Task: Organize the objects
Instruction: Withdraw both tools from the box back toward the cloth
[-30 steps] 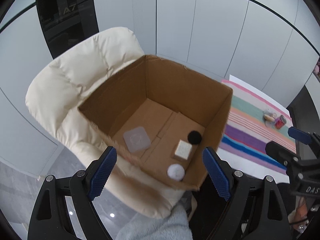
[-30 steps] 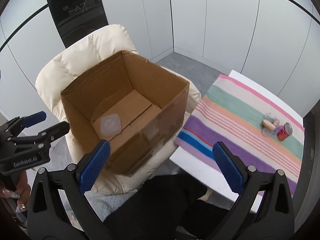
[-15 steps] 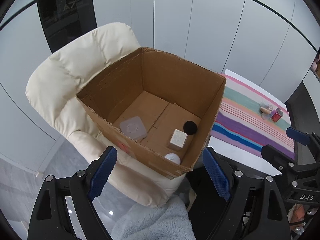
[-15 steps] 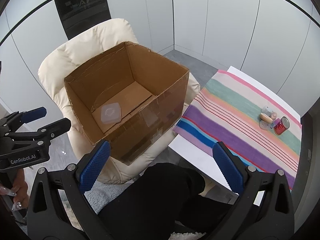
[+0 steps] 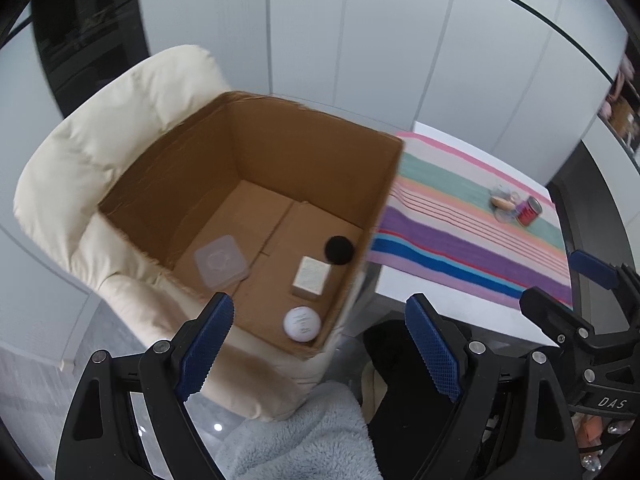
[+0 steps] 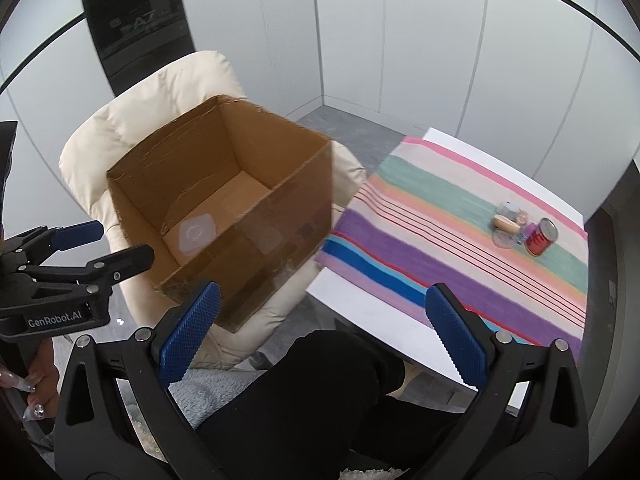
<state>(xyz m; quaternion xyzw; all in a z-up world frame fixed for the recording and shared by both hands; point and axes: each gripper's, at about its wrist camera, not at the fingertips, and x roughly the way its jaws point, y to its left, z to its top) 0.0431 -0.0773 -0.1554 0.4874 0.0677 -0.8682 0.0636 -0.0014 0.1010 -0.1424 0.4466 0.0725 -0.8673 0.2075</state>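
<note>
Box [image 5: 280, 152] on chair [image 5: 120, 120], left of table [image 6: 400, 304].

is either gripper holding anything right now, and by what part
Nothing is held. The left gripper and right gripper both stand open and empty.

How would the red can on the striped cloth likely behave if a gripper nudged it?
The red can looks tilted, so it may tip. Its round body would probably roll. Small things crowd beside it, so a nudge could scatter them.

My left wrist camera looks steeply down into the cardboard box [image 5: 248, 208] at twelve o'clock. My right one faces likewise, sharing box and striped cloth [image 6: 460, 240] at two o'clock.
</note>
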